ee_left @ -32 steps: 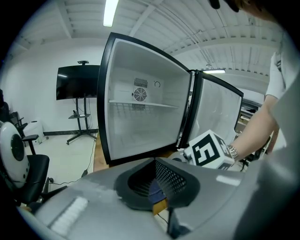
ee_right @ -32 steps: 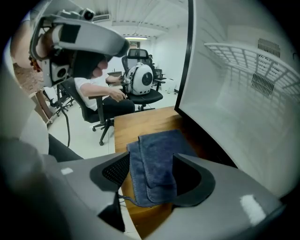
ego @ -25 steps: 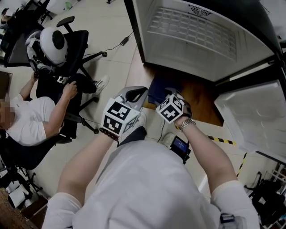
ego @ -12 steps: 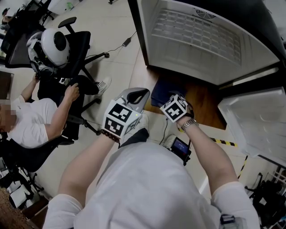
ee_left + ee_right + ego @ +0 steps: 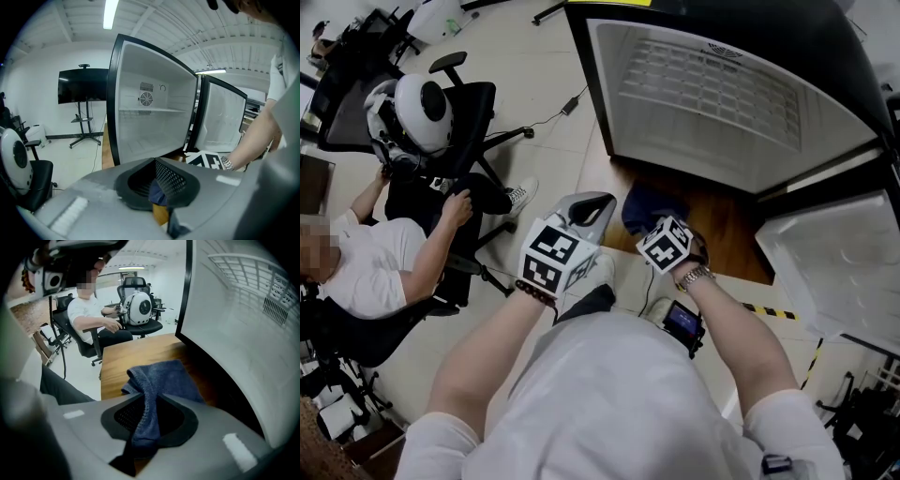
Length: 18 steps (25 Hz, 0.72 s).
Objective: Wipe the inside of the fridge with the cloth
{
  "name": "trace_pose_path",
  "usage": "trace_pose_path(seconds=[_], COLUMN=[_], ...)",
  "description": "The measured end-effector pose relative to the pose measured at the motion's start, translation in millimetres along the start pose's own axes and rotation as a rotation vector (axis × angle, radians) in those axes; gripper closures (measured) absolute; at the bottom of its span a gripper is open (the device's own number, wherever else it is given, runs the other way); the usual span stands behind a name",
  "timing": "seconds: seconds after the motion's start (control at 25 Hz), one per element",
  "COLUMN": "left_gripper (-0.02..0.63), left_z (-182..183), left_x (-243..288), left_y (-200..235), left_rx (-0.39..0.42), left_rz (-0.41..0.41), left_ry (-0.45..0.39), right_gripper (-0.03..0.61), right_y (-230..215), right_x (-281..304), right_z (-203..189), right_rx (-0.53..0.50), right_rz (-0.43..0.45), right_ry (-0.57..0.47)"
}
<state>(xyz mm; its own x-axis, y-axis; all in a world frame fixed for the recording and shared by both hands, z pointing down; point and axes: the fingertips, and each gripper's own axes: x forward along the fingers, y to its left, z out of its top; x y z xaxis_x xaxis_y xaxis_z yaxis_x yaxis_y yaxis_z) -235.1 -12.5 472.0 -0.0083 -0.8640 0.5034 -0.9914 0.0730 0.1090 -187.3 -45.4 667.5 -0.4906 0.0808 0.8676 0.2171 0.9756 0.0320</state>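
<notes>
The open fridge [image 5: 712, 94] is white and empty inside, with a wire shelf; it also fills the left gripper view [image 5: 154, 122]. A dark blue cloth [image 5: 642, 208] lies bunched on the wooden platform [image 5: 727, 225] in front of it. My right gripper [image 5: 656, 223] is down on the cloth, jaws closing, and a ridge of the cloth [image 5: 161, 378] is pinched between them [image 5: 147, 420]. Just to the left, my left gripper [image 5: 586, 202] is shut and holds nothing [image 5: 161, 187].
The fridge door [image 5: 834, 253] stands open at the right. A seated person [image 5: 366, 253] and an office chair with a white helmet-like object [image 5: 422, 108] are at the left. A small device [image 5: 680, 323] and yellow-black tape [image 5: 769, 307] lie on the floor.
The head view has shifted a little, so the fridge shows lower in frame. Both grippers stay close together by the cloth; the right one has sunk slightly onto it.
</notes>
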Motion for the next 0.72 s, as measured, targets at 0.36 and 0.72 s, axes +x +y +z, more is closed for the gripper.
trace_pose_path(seconds=[0.36, 0.72], left_gripper=[0.607, 0.607], left_z=[40.5, 77.5], left_x=[-8.7, -19.0], left_y=[26.1, 51.2], left_rx=[0.013, 0.024], left_rz=[0.081, 0.157], left_ry=[-0.079, -0.153], right_gripper=[0.503, 0.505], right_y=[-8.6, -29.0], right_x=[-48.9, -130.3], right_z=[44.9, 117.5], right_rx=[0.056, 0.077], right_rz=[-0.019, -0.082], right_ry=[-0.19, -0.446])
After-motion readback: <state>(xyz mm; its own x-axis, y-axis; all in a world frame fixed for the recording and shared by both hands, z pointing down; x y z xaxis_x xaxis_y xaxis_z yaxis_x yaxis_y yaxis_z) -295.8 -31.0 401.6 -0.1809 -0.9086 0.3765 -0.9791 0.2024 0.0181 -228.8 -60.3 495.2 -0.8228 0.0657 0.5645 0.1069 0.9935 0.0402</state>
